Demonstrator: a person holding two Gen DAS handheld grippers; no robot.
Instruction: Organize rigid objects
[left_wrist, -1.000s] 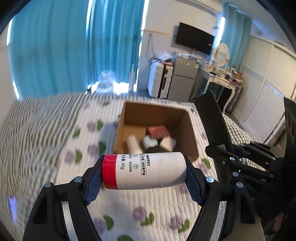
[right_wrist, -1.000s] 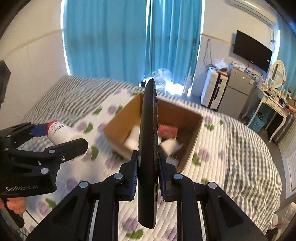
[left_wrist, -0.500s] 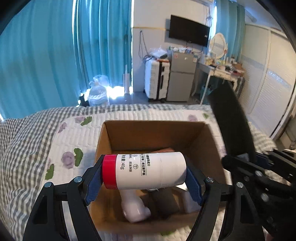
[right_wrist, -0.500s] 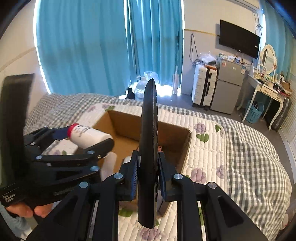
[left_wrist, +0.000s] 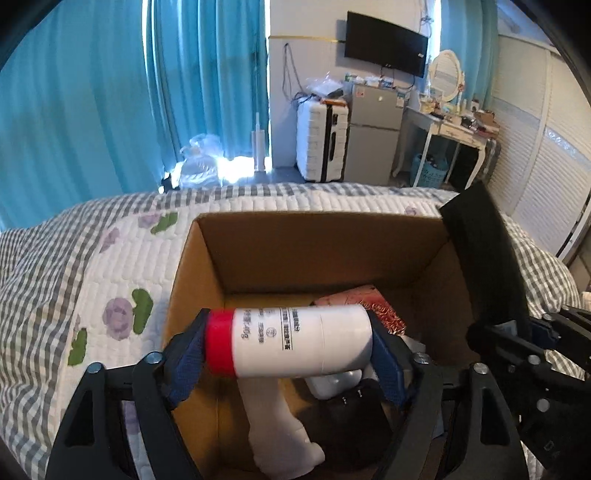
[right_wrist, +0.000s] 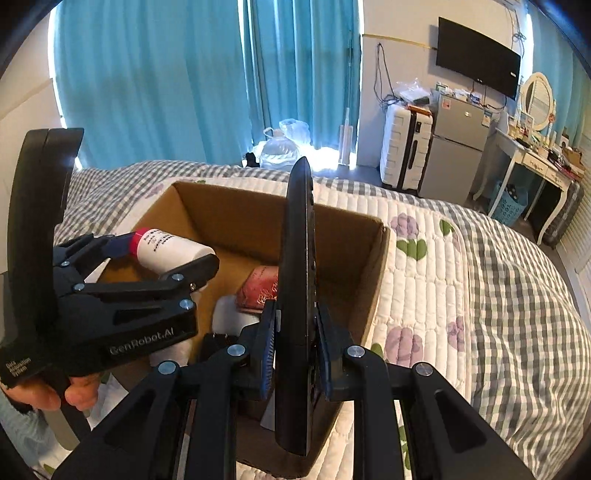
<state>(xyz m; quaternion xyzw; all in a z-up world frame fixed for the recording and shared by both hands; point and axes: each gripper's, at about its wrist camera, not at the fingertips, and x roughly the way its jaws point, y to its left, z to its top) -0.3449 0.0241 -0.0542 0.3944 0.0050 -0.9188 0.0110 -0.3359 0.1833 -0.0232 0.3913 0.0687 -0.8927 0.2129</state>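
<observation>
My left gripper (left_wrist: 288, 347) is shut on a white bottle with a red cap (left_wrist: 291, 345), held sideways over the open cardboard box (left_wrist: 321, 236) on the bed. The bottle (right_wrist: 170, 249) and the left gripper (right_wrist: 155, 262) also show in the right wrist view, above the box's left side. My right gripper (right_wrist: 295, 354) is shut on a black remote control (right_wrist: 297, 280), held upright on edge over the near right part of the box (right_wrist: 373, 266). The remote also shows in the left wrist view (left_wrist: 480, 258). Inside the box lie a red packet (left_wrist: 373, 306), a white bottle (left_wrist: 277, 432) and dark items.
The box sits on a bed with a flowered quilt (left_wrist: 122, 280) and grey checked cover (right_wrist: 517, 295). Beyond the bed are blue curtains (left_wrist: 110, 92), a white suitcase (left_wrist: 321, 140), a small fridge (left_wrist: 373, 144), a dressing table (left_wrist: 450, 129) and a wall television (left_wrist: 386, 48).
Both grippers have moved forward, from in front of the box to over its opening. The bottle and the remote stay gripped. The box fills more of both views.
</observation>
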